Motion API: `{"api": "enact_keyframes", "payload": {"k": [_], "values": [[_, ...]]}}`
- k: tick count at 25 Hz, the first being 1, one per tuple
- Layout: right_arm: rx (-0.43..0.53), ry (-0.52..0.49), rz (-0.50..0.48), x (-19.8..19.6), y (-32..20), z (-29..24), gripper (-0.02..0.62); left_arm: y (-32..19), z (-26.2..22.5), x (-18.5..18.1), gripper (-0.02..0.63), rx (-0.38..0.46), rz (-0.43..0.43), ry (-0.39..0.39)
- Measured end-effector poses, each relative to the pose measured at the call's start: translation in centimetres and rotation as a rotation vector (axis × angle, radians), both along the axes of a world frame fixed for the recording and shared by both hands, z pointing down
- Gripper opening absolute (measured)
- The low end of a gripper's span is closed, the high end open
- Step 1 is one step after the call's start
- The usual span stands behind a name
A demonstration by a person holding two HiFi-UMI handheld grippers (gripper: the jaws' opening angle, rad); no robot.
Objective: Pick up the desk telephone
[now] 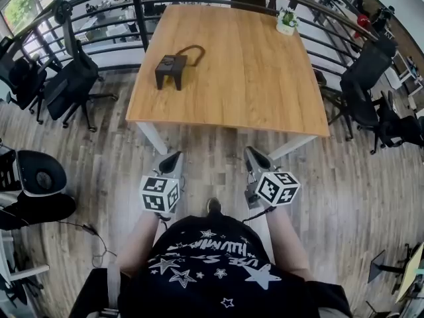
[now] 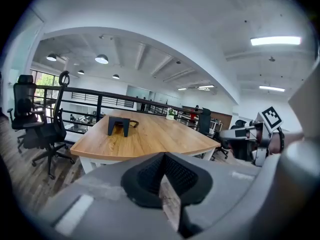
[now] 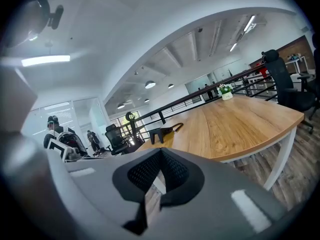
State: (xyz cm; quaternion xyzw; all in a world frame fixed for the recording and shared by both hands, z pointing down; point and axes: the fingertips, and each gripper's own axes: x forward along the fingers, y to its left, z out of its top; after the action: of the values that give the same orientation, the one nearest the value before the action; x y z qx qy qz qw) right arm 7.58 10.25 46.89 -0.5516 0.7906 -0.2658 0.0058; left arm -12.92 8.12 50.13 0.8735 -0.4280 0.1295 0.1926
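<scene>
The desk telephone is a black block with a looped cord, standing on the left part of the wooden table. It shows small in the left gripper view and in the right gripper view. My left gripper and right gripper hang side by side close to my body, over the floor in front of the table's near edge, well short of the telephone. Each has its jaws together with nothing held, left gripper, right gripper.
A small potted plant stands at the table's far right corner. Black office chairs stand left and right of the table. A dark railing curves behind it. Wood-plank floor lies between me and the table.
</scene>
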Motion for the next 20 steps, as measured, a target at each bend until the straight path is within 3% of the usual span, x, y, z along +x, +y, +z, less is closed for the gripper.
{"api": "enact_keyframes", "payload": {"k": [8, 20], "values": [[-0.014, 0.012, 0.016, -2.0, 1.4, 0.7, -0.002, 2.1, 1.3, -2.6, 0.002, -0.038, -0.010, 0.010], [0.006, 0.062, 0.047, -3.8, 0.6, 1.3, 0.000, 1.3, 1.0, -4.8, 0.002, -0.021, -0.027, 0.027]]}}
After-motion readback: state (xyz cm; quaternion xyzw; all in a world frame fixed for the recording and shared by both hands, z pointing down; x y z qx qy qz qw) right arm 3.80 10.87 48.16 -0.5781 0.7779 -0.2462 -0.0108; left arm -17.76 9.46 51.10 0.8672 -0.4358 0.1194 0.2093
